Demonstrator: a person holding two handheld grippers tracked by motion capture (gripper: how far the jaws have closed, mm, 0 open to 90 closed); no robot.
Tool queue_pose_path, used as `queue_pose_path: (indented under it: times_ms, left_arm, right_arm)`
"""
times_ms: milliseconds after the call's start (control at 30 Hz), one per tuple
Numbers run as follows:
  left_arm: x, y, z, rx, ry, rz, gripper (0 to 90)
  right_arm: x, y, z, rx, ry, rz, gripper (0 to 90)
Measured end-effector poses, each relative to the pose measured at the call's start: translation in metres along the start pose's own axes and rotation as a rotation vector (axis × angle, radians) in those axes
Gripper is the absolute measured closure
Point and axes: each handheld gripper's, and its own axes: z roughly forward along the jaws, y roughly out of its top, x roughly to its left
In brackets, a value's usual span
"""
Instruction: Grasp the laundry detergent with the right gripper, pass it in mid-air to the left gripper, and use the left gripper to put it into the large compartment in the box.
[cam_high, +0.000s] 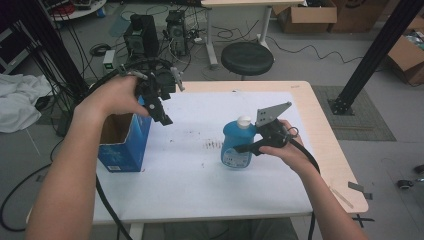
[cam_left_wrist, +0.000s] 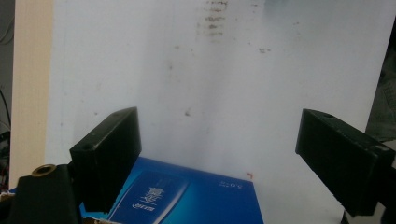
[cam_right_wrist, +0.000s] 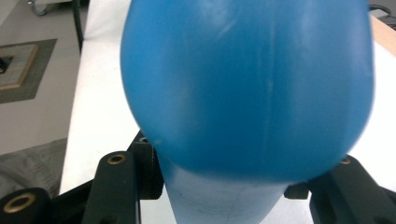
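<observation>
Nearest us, the right gripper (cam_high: 245, 148) is clamped on the blue bottle (cam_high: 235, 145), its jaws pressed to either side of the body below the white cap (cam_high: 244, 120). The bottle stands at about four o'clock of the white mat (cam_high: 200, 175). At ten o'clock, we find the left gripper (cam_high: 162, 117) with jaws spread apart, holding nothing, above the open blue box (cam_high: 122, 145) at the mat's left edge.
</observation>
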Motion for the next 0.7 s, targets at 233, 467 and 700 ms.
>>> queue_pose_path:
  times_ms: [233,467,700]
  left_arm:
    - [-0.005,0.008,-0.005,-0.014,-0.01,0.027,14.5]
    - [-0.009,0.016,-0.011,-0.032,-0.015,0.049,14.5]
    - [-0.015,0.022,-0.014,-0.061,-0.018,0.063,14.5]
  right_arm:
    - [-0.006,0.026,0.001,0.015,0.056,-0.039,45.9]
    - [-0.009,0.054,0.009,0.042,0.081,-0.079,45.9]
    - [-0.008,0.076,0.02,0.055,0.105,-0.106,46.1]
